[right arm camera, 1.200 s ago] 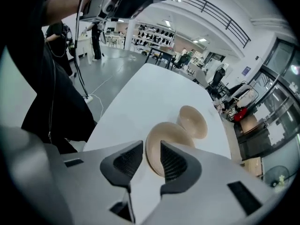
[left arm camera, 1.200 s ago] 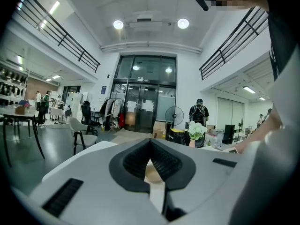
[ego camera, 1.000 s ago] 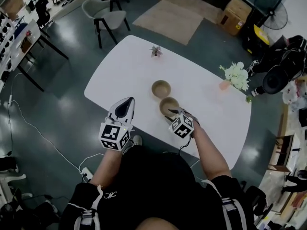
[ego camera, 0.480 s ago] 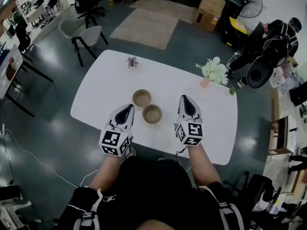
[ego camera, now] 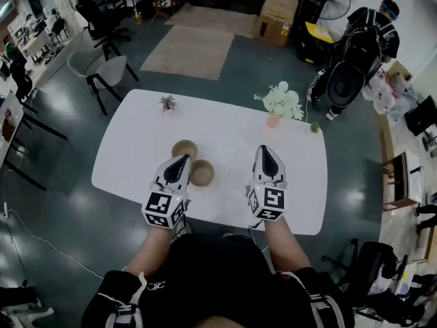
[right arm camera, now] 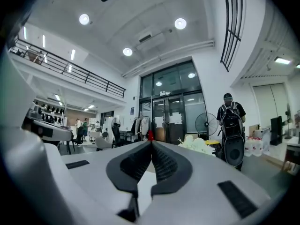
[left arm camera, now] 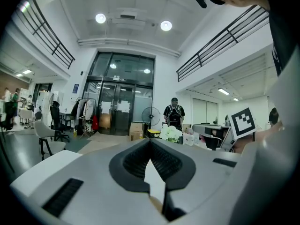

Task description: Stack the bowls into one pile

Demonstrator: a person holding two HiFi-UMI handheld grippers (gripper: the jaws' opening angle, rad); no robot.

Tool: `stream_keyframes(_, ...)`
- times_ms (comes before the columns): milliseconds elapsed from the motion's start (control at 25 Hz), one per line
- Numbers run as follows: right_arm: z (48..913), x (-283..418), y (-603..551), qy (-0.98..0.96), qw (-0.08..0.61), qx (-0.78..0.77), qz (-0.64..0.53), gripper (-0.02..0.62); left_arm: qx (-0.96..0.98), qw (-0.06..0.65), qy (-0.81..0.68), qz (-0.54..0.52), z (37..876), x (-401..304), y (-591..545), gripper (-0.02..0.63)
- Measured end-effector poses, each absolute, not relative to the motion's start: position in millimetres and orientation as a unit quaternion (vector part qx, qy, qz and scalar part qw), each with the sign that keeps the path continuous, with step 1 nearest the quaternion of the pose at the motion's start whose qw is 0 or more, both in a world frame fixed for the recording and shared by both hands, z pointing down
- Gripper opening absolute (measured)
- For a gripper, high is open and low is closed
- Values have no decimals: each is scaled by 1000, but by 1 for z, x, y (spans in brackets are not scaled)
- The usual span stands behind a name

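Holding nothing in either gripper now. Had the right gripper [ego camera: 265, 150] down at the near bowl [ego camera: 203, 174] a second ago; now has it lifted, level, and well off to the right of that bowl. Just closed its jaws, now pressed tight together with nothing between. Moved the left gripper [ego camera: 182, 160] forward too, so its tip now shows over the spot between the near bowl and the far bowl [ego camera: 183, 146] in the head view. Keeps those jaws clenched and empty as well. Left both bowls side by side toward the front left of the white surface [ego camera: 225, 132], just beside each other, not piled. Plenty of bare room on the surface to the right and ahead. Only a small plant [ego camera: 167, 102] near the far edge and white flowers [ego camera: 280, 101] by the far right edge. Beyond the edges: open floor [ego camera: 68, 149], a chair [ego camera: 102, 67], a rug [ego camera: 194, 50], and a person with a backpack [ego camera: 362, 36] standing well away.
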State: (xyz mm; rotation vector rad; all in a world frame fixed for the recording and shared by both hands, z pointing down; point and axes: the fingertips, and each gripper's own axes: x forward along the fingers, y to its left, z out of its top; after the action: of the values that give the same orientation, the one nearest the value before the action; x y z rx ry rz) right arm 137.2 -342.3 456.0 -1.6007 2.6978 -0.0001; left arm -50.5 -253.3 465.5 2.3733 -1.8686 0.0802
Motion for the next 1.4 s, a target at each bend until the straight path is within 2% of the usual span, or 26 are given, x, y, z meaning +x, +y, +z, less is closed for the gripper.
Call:
stream_keyframes(320,467,183,-364,861,11,-508,-18,15,783,63,-615,61,475,-4,-277,12)
stream_keyframes(520,474,158,-373,862,7,-507,-30,15,796,62,-600,53,473,-19,-296,12)
stream_keyframes(720,480,78,-366,851,-1,-525,-14,15,822,81,-563,24,475,-96,-312,12)
stream_keyframes(920,484,-45,-341,812,10,-583,-22,15,868,37,-493,42,461,-218,-297,12)
stream_keyframes(1080,476,-128,-318,789,5,-614,-32,15,881,41,-470,42,449,-307,-287,12)
stream_keyframes(1240,464,-175,-298,784,-6,-621,-20,15,881,57,-468,39,451,-362,-277,12)
stream_keyframes(1400,459,-192,-297,776,1,-630,-24,15,883,65,-464,29,452,-383,-275,12)
